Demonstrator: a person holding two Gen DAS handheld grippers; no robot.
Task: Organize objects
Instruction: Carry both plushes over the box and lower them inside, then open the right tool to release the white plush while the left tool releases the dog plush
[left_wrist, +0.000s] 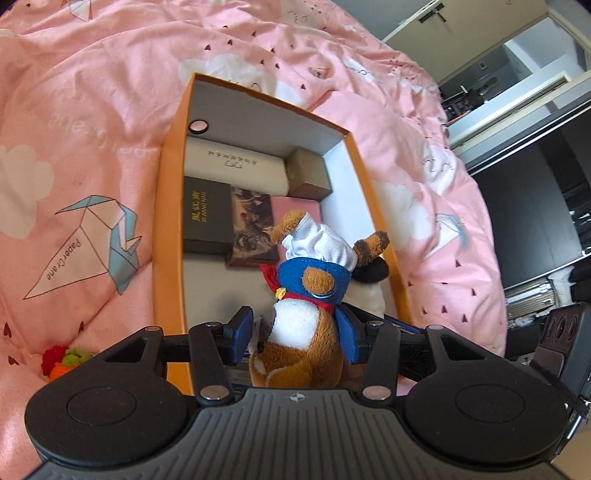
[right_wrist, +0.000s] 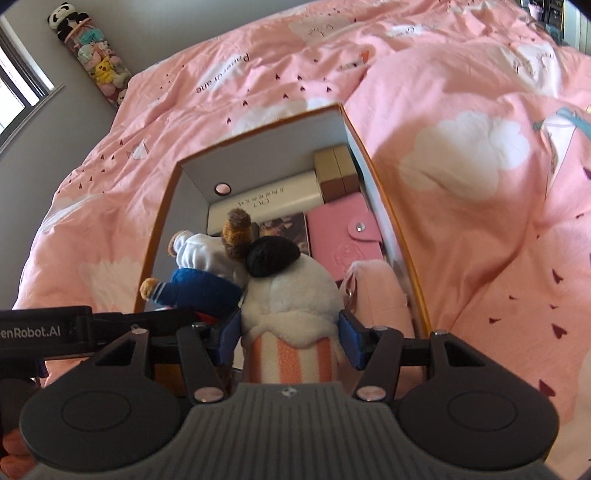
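Observation:
An orange box (left_wrist: 168, 206) with a white inside lies on a pink duvet. In the left wrist view my left gripper (left_wrist: 295, 332) is shut on a brown plush animal (left_wrist: 299, 321) in a blue jacket and white hat, held over the box's near end. In the right wrist view my right gripper (right_wrist: 290, 341) is shut on a cupcake plush (right_wrist: 291, 306) with white cream, an orange-striped base and a black top. The two toys touch over the box (right_wrist: 384, 192), where the brown plush animal (right_wrist: 207, 284) shows at the left.
The box holds a long white case (left_wrist: 236, 166), a black case (left_wrist: 207, 214), a dark picture box (left_wrist: 253, 229), a tan box (left_wrist: 306, 173), a pink wallet (right_wrist: 343, 232) and a small round compact (left_wrist: 198, 126). A crocheted toy (left_wrist: 62, 360) lies on the duvet (left_wrist: 92, 129).

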